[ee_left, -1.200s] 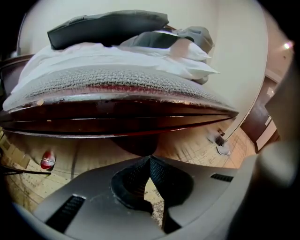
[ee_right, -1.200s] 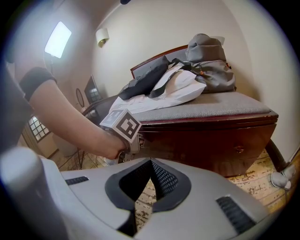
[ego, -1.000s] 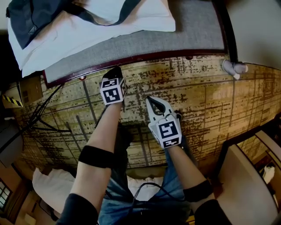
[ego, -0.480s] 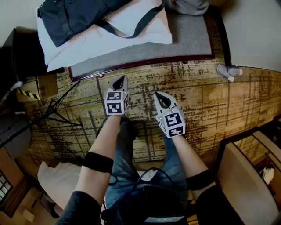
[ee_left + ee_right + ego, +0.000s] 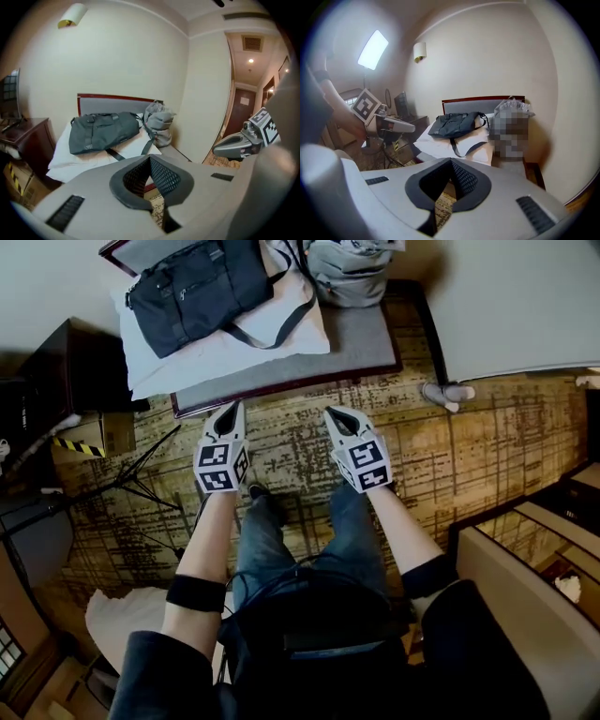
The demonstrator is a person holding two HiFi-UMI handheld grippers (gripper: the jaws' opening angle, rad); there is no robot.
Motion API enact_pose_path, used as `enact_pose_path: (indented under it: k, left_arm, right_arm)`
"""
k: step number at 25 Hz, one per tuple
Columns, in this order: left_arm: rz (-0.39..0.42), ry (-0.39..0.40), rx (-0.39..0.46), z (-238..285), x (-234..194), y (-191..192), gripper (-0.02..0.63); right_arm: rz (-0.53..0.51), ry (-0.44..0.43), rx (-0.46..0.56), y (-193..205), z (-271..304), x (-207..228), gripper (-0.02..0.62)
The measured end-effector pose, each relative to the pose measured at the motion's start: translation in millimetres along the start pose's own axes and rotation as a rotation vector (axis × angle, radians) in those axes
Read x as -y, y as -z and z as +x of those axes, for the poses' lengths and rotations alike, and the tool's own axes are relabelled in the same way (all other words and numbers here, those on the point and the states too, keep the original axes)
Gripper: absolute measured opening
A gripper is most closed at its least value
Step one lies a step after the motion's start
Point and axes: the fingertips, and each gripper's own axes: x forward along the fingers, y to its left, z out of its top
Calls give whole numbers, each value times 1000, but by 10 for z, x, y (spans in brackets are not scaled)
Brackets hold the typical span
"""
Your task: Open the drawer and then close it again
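No drawer can be made out in any view, so the task itself looks not yet begun; this reads as the approach. The likeliest home for the drawer, as a guess, is the dark cabinet (image 5: 80, 357) at the far left beside the bed (image 5: 366, 338), though its front is too dim to show a pull.

The left tongs (image 5: 230, 411) and the right tongs (image 5: 334, 414) are held out side by side over the patterned carpet (image 5: 487, 446), pointing toward the foot of the bed. Each gripper view shows its jaws closed together with nothing between them, only carpet and bedding beyond.

The next move, as I judge it, calls for turning toward whichever piece holds the drawer, bringing one pair of tongs up to its handle, and parting the jaws first, since closed tips cannot take hold.

Counted: two tongs, one bed, one dark cabinet. On the bed lie one dark bag (image 5: 197, 287) across one white pillow (image 5: 281, 329), with one grey backpack (image 5: 349, 268) just right of it. On the carpet at the left stands one tripod (image 5: 141, 488), and near it sits one cardboard box (image 5: 98, 437) with striped tape.
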Motion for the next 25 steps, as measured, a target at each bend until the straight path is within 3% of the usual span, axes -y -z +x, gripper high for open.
enact_pose_path:
  k: [6,12,25]
  left_arm:
    - [-6,-2,47,-565,88,-381,0]
    - [-56,-32,99,-1028,92,-575,0]
    - [-25,-53,201,-1727,158,-921,0]
  right_arm:
    - [-9,66,43,-470,-504,110,5]
    - [-62,66,45,-649,-874,32,5]
    - [-22,74,125,-933,-1354,-112,5]
